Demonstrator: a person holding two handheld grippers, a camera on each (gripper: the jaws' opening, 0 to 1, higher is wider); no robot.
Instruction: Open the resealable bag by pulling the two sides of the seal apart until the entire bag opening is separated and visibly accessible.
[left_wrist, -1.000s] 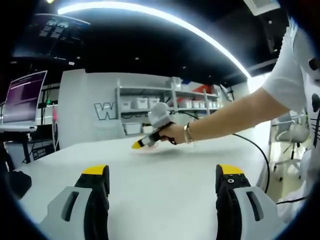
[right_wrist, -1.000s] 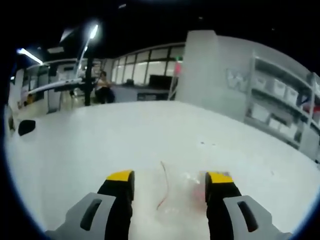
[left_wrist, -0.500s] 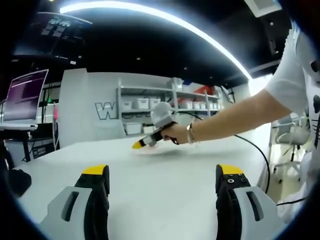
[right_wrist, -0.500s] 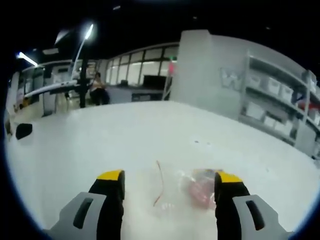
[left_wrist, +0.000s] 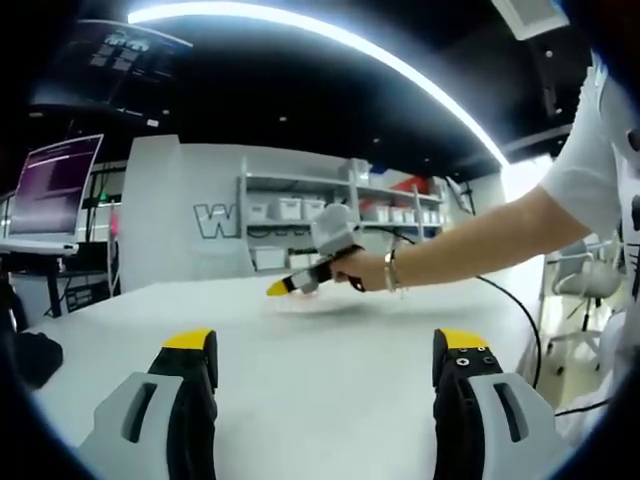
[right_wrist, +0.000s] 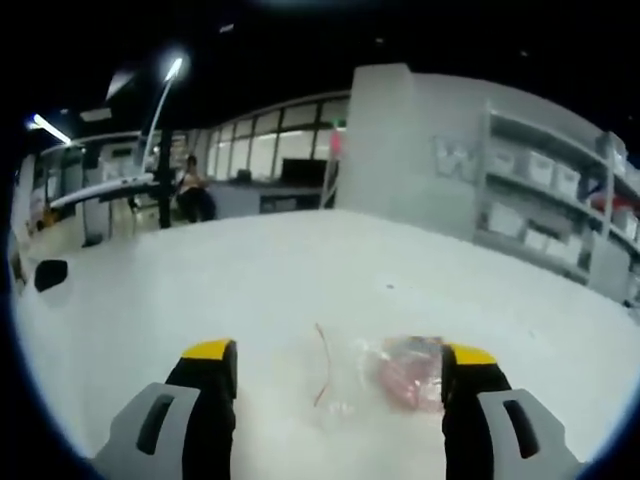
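A: Currently approach step. The clear plastic resealable bag with red contents lies flat on the white surface, between the wide-open, empty jaws of the right gripper.

B: Left gripper?

A: Jaws wide apart, empty, well back from the bag. Next, I judge, each must pinch one side of the red seal strip.

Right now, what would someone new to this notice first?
In the right gripper view, a clear resealable plastic bag with reddish contents lies flat on the white table, between the open right gripper. In the left gripper view, the person's outstretched bare arm reaches across the table.
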